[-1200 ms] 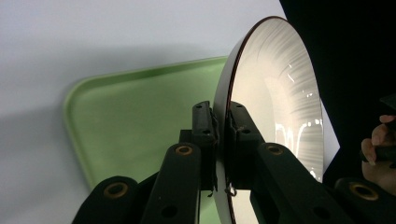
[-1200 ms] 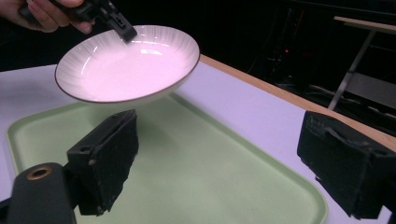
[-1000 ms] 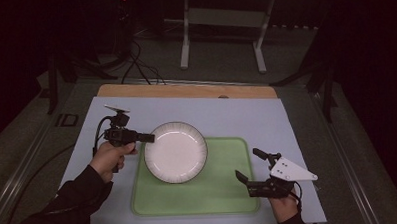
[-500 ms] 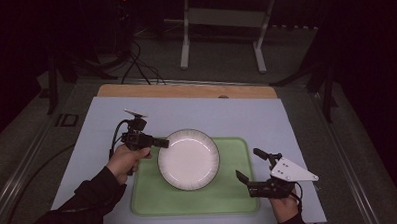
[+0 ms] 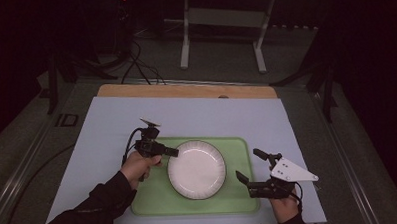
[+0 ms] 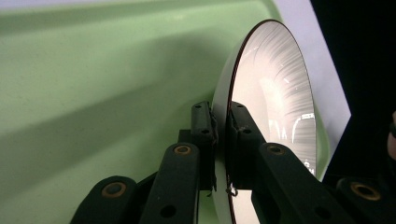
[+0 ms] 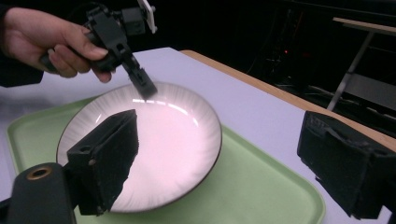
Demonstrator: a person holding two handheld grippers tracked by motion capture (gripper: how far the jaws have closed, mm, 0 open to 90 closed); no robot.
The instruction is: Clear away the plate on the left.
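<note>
A pale blue-grey mat (image 5: 112,130) covers the table, and on it lies a smooth green tray (image 5: 238,150), a rounded rectangle with a raised rim. On the tray sits a round white plate (image 5: 196,168), glossy, finely ribbed toward its thin dark edge. The left gripper (image 6: 221,140) pinches that edge, one black jaw above the rim and one beneath. The right gripper (image 5: 249,166) hovers past the plate's opposite side, its jaws spread wide and holding nothing, the plate lying ahead of them.
</note>
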